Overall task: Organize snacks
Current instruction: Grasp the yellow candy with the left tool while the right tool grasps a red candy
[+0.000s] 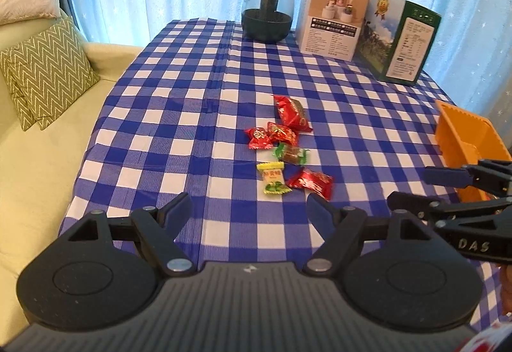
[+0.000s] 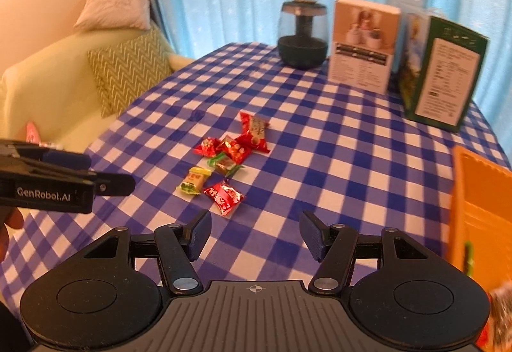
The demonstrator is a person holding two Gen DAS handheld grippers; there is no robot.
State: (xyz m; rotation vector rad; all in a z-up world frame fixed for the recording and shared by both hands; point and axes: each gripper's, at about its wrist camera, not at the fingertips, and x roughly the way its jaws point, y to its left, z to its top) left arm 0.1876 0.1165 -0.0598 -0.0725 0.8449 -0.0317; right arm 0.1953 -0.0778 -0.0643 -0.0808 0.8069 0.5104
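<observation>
Checked tablecloth (image 1: 179, 115), six wrapped candies (image 1: 289, 147), two boxes (image 1: 332, 16), one orange bin (image 1: 464, 140)

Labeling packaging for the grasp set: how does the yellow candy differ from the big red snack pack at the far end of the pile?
Colour: the yellow candy has a yellow-and-cream wrapper with green at its near end; the big red snack pack is red with a brownish panel.
Size: the red pack looks clearly longer and wider.
Place: the yellow candy lies at the pile's near end, the red pack farthest away.
Both lie flat on the checked tablecloth, untouched.
</observation>
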